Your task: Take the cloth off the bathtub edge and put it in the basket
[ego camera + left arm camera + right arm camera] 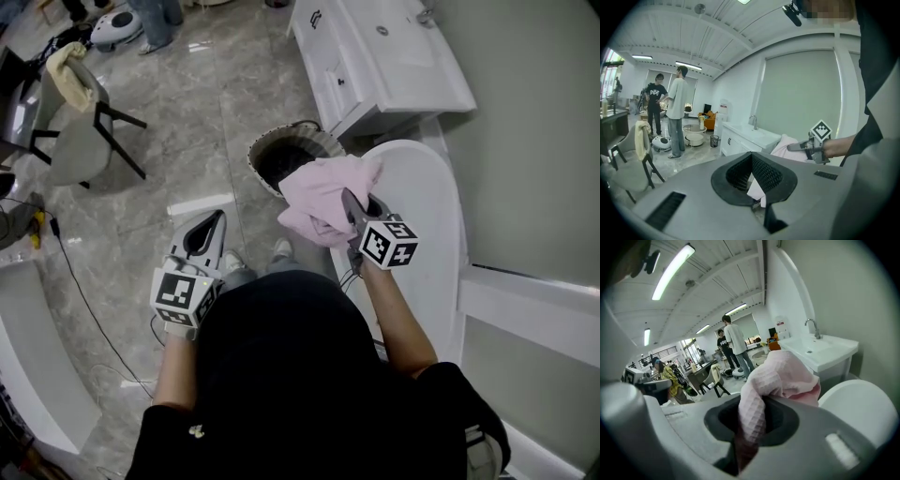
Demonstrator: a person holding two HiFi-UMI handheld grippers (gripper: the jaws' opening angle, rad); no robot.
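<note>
A pink waffle-weave cloth (pixel 319 195) hangs bunched in the air between the basket and the tub, and my right gripper (pixel 350 201) is shut on it. In the right gripper view the cloth (pixel 780 376) fills the gap between the jaws and spills over their far end. The round woven basket (pixel 270 143) stands on the floor just beyond the cloth, its dark inside partly hidden by it. The white oval bathtub (pixel 427 234) lies to the right. My left gripper (pixel 219 219) is held low at the left, shut on nothing, well apart from the cloth.
A white vanity with a sink (pixel 394 56) stands beyond the tub. A low white block (pixel 200 205) lies on the marble floor near my left gripper. A chair (pixel 80 131) with a draped towel stands at the far left. Two people (pixel 670 112) stand far back.
</note>
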